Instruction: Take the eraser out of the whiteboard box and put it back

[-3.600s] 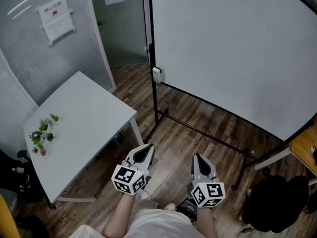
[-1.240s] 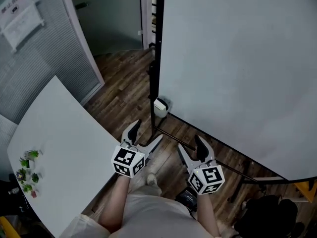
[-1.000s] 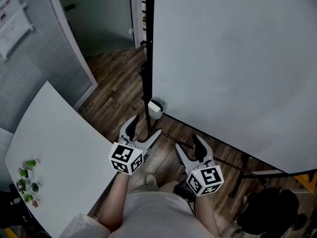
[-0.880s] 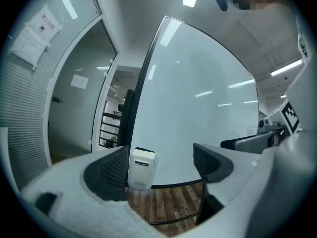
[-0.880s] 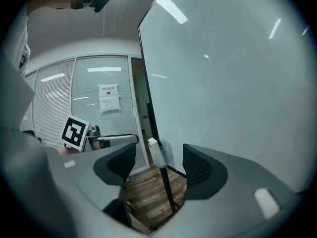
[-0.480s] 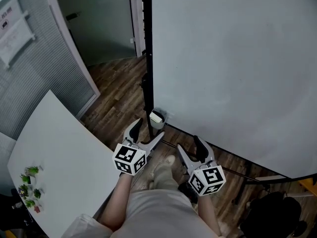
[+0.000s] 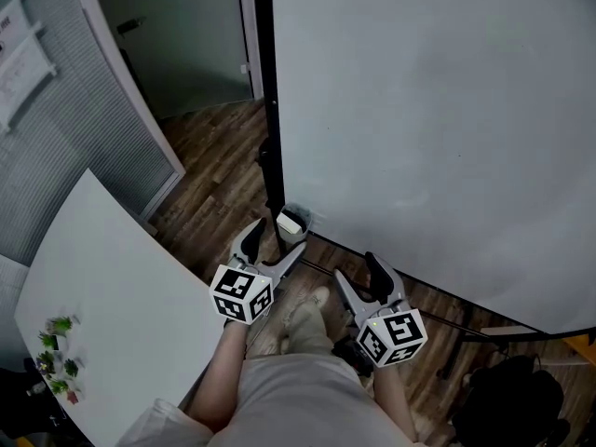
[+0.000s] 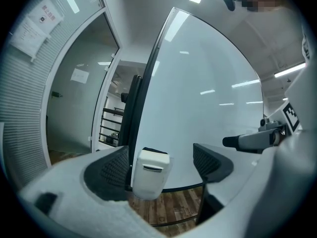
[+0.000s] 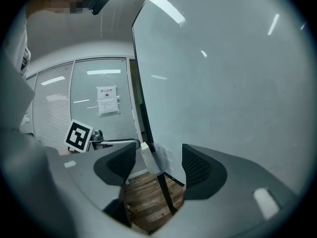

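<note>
In the head view, the whiteboard box (image 7: 300,214) hangs at the whiteboard's (image 7: 428,110) lower left corner, with the eraser (image 7: 288,223) a pale block inside it. The left gripper (image 7: 277,240) is just below the box, the right gripper (image 7: 357,270) further below and to the right, and a white table (image 7: 121,287) lies well to the box's left.

In the left gripper view, the jaws stand apart and the box (image 8: 150,175) shows between them, untouched.

In the right gripper view, the jaws are spread with nothing held. The box (image 9: 157,163) appears beyond them.
</note>
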